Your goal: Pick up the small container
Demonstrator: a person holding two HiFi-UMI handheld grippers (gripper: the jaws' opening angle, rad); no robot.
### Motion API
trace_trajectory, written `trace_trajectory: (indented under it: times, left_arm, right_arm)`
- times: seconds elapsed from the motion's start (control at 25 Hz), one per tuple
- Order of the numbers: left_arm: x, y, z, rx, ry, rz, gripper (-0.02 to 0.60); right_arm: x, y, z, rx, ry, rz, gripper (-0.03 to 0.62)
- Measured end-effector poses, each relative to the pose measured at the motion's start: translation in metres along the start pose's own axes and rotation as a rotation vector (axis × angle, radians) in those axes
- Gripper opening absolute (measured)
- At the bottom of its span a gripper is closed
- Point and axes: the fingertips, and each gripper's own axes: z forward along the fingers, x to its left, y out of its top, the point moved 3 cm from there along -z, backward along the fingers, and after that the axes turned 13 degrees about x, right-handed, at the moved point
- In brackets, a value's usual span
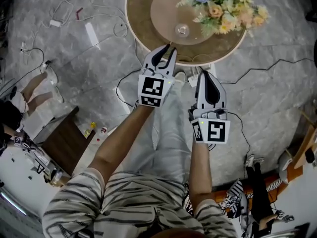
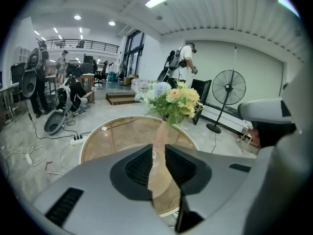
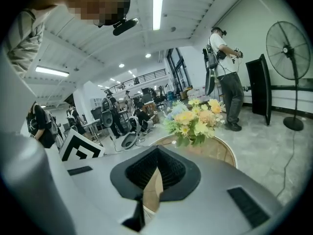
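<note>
My left gripper (image 2: 158,147) and right gripper (image 3: 157,149) are smooth, matt grey plastic with black ribbed pads (image 2: 139,166). The round table (image 1: 142,20) has a glossy brown top. The small container (image 1: 182,30) looks like clear glass. The floor (image 1: 99,66) is grey marbled stone. My shirt (image 1: 124,202) is striped cloth.

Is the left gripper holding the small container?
No: the small container stands on the round table, apart from the left gripper, whose jaws are slightly open with nothing gripped between them.

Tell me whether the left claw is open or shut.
Open: left claw jaws stand slightly apart, round table visible through the gap, nothing gripped.
</note>
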Motion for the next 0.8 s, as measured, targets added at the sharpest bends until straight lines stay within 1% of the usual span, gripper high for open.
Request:
trace_trajectory:
  times: [0.16, 0.32, 0.44, 0.68, 0.8]
  left_arm:
    - [0.009, -0.016, 0.028, 0.023, 0.005, -0.01, 0.112]
    - [0.013, -0.028, 0.056, 0.033, 0.01, -0.004, 0.204]
    - [0.017, -0.036, 0.075, 0.042, 0.023, 0.016, 0.235]
    - [0.018, -0.04, 0.11, 0.048, 0.032, 0.087, 0.316]
    - [0.022, -0.041, 0.125, 0.049, 0.039, 0.084, 0.341]
  right_arm:
    - [0.0, -0.015, 0.015, 0.014, 0.006, 0.005, 0.008]
    - [-0.006, -0.03, 0.024, 0.036, -0.005, 0.028, 0.008]
    - [-0.011, -0.041, 0.027, 0.049, -0.014, 0.041, 0.008]
    - [-0.017, -0.056, 0.033, 0.075, -0.019, 0.05, 0.008]
    - [-0.018, -0.06, 0.037, 0.079, -0.016, 0.056, 0.008]
